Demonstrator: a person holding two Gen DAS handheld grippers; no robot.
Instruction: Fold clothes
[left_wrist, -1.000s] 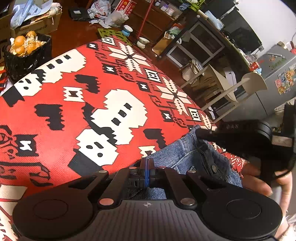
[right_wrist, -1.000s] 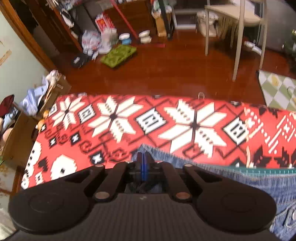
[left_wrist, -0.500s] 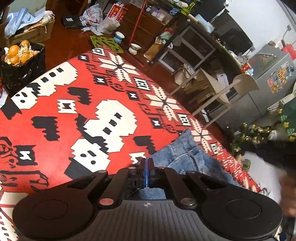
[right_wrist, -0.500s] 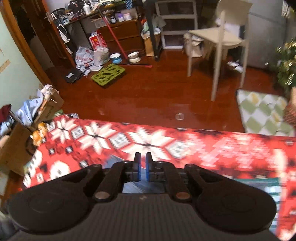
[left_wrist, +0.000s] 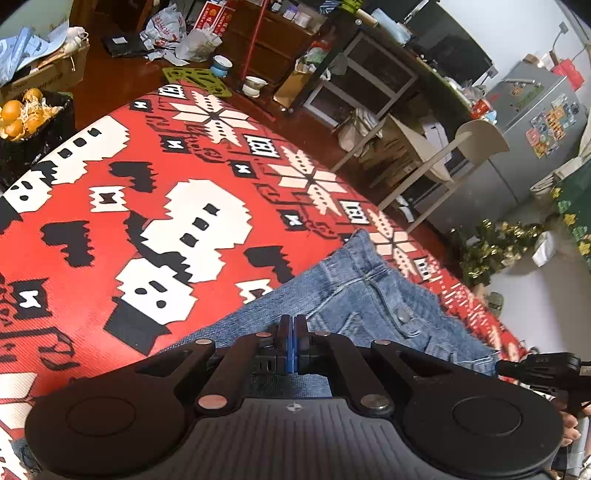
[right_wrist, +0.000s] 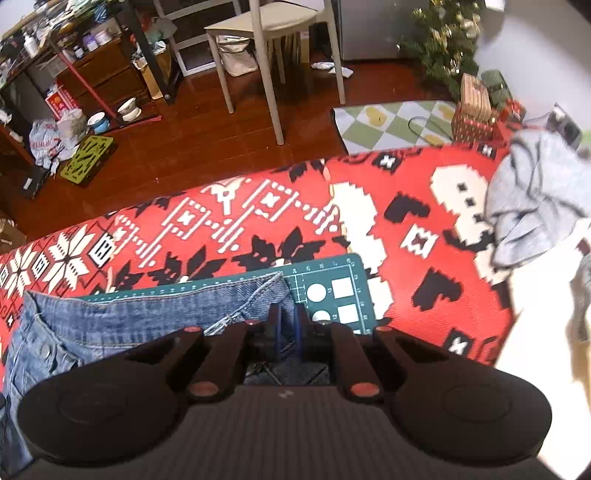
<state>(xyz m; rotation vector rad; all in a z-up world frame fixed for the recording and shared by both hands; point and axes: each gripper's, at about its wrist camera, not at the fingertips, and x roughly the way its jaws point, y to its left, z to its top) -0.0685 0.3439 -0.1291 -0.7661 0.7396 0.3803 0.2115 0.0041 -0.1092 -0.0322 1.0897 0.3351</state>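
My left gripper (left_wrist: 291, 334) has its two blue-lined fingers pressed together with no gap showing; whether a fold of denim is pinched between them I cannot tell, since the tips sit right over the cloth. The jeans (left_wrist: 369, 295) lie just ahead of and under that gripper, spread on the red patterned cloth (left_wrist: 110, 229), the waistband and a metal button (left_wrist: 402, 315) a little ahead and to the right of the tips. Far to the right of it, low in the view, the black body of my other tool (left_wrist: 543, 365) pokes in.

My right gripper (right_wrist: 286, 321) stands with a narrow gap between its fingers — parted, holding nothing that I can see. It hangs above the right end of the jeans (right_wrist: 147, 317), whose hem edge runs leftward from just ahead of the tips. Under the denim lies a green cutting mat (right_wrist: 332, 288), its corner with white circles and squares showing just ahead and to the right of the fingers. Farther right, well apart from the gripper, a crumpled grey garment (right_wrist: 532, 199) rests on the red patterned cloth (right_wrist: 406, 229) — its edges blurred.
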